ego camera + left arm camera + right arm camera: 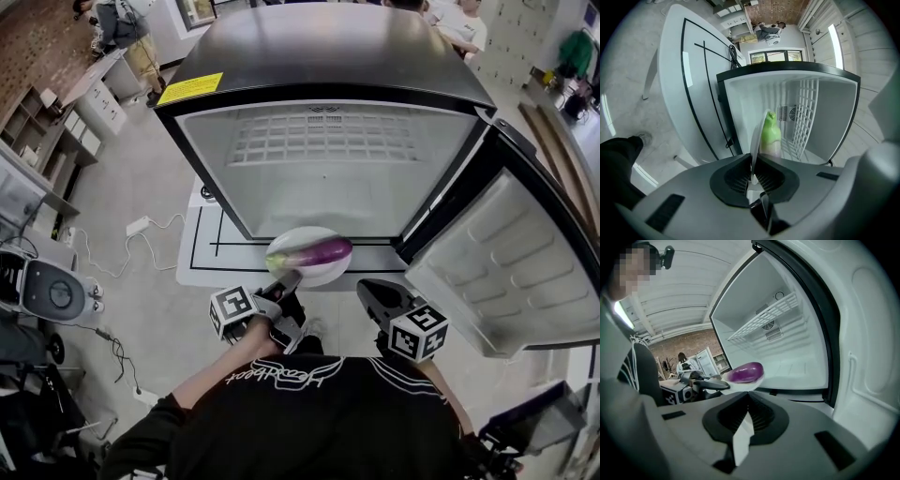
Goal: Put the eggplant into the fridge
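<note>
The eggplant [314, 253] lies on a white plate [302, 234], held in the air just in front of the lower edge of the fridge [328, 56] opening. It is not yet inside.

Left gripper [284, 283]: the jaws are pinching the near-left rim of the plate. The left gripper view shows the rim edge-on between them, with the green stem end just beyond.

Right gripper [372, 292]: the jaws are pressed together with nothing between them. They sit just beside the right edge of the plate, apparently without touching it.

Key relation: the long axis of the eggplant runs across the opening, parallel to its lower edge, with the stem end toward the left gripper and the purple end toward the open door [506, 272]. The compartment lies straight ahead of both grippers, below the wire shelf [347, 136].

Judged next move: carry the plate level and forward over the lower edge. The one-sided grip on the rim makes tilting the main risk, because the eggplant could roll.
</note>
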{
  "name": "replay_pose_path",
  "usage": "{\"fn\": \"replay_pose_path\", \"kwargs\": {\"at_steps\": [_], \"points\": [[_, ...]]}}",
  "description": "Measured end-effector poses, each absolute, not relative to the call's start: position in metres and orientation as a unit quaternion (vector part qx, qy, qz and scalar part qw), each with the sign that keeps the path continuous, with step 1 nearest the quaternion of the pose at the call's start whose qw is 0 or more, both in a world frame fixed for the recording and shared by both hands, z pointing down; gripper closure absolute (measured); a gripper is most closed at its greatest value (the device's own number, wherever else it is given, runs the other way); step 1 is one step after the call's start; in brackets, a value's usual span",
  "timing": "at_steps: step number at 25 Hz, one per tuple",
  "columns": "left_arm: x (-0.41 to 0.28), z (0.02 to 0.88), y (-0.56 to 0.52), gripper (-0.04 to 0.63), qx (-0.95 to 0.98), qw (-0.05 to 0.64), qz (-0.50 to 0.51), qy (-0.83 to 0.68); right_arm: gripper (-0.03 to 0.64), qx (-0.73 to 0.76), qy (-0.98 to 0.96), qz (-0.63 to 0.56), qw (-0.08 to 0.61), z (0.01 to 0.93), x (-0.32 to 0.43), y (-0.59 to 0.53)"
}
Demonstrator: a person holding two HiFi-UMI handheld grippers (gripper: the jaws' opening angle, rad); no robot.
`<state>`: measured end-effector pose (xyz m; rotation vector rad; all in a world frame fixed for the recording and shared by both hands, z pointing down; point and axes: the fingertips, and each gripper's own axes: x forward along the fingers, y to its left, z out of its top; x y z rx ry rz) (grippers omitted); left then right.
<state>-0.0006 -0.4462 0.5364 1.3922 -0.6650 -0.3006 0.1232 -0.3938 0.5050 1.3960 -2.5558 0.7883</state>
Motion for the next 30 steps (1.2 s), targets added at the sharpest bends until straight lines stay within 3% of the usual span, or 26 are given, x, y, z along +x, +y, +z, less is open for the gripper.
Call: {"fn": "replay_pose_path", "kwargs": {"at_steps": [30], "points": [[0.046, 0.562, -0.563, 0.569, 0.638, 0.673, -0.087, -0.365, 0.607, 0.474, -0.837, 0.263, 0.068, 0.501, 0.124, -0.455]]}}
